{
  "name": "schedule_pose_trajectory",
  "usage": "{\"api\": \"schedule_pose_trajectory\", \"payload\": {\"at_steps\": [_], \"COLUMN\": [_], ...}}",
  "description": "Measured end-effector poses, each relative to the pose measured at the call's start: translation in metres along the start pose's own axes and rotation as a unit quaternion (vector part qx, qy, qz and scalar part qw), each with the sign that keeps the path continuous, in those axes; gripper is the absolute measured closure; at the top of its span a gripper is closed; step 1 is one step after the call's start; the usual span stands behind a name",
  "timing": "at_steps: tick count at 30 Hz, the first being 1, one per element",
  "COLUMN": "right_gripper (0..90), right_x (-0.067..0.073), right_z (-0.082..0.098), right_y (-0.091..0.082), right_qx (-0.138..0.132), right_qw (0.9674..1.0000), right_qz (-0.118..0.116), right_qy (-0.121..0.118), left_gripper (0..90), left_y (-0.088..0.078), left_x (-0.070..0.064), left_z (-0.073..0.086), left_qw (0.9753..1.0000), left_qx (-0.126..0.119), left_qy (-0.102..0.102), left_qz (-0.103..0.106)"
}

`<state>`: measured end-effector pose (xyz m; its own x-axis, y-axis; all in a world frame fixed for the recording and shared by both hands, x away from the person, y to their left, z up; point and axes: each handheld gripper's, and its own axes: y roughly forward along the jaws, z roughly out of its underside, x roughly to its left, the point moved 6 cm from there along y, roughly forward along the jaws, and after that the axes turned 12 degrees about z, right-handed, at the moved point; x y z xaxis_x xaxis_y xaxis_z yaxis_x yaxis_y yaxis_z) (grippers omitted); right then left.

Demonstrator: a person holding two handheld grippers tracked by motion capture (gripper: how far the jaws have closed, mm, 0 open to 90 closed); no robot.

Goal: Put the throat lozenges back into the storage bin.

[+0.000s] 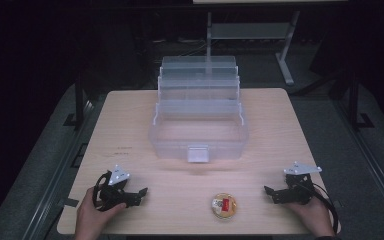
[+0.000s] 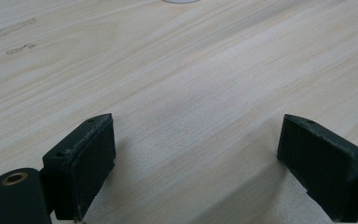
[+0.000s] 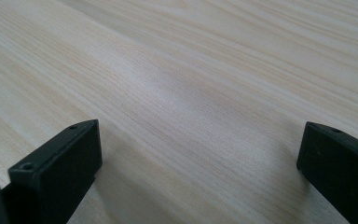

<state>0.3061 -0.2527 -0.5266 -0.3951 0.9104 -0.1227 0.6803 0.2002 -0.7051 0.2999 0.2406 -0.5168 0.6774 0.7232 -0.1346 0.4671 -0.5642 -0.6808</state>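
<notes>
Both grippers rest low at the near edge of the pale wooden worktop [image 1: 130,115], each in one of the person's hands: the left gripper [image 1: 139,192] near the left corner, the right gripper [image 1: 269,191] near the right. Each has its black jaws spread wide with nothing between them; in the left gripper view and the right gripper view only bare wood grain lies between the pads.

Largest on the worktop is a clear plastic storage box [image 1: 198,135] with stepped fold-out trays, standing at the middle and toward the far side. Its tiers are swung back and up in a staircase behind the deep bottom tub, whose front wall carries a small latch. The tub and the trays look empty, though the clear plastic makes this hard to judge.

Between the two grippers, near the front edge and well apart from the box, lies a small round clear plastic container [image 1: 224,206]. Its contents look yellowish-brown with a red piece on top; what they are cannot be told.
</notes>
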Motion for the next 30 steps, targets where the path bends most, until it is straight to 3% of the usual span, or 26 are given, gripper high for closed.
{"api": "schedule_pose_trajectory", "payload": {"at_steps": [25, 30], "right_gripper": [0.0, 0.0], "right_x": [0.0004, 0.0008], "right_z": [0.0011, -0.0021], "right_y": [-0.0014, -0.0016], "right_qx": [0.0, 0.025], "right_qw": [1.0, 0.9997], "right_qz": [0.0, 0.002], "right_qy": [-0.001, -0.005], "left_gripper": [10.5, 10.4], "left_y": [0.0006, 0.0006], "left_x": [0.0004, 0.0005], "left_z": [-0.0007, -0.0007], "left_qw": [1.0, 1.0], "left_qx": [0.0, 0.0], "left_qy": [-0.001, -0.001], "left_qz": [-0.001, -0.001]}}
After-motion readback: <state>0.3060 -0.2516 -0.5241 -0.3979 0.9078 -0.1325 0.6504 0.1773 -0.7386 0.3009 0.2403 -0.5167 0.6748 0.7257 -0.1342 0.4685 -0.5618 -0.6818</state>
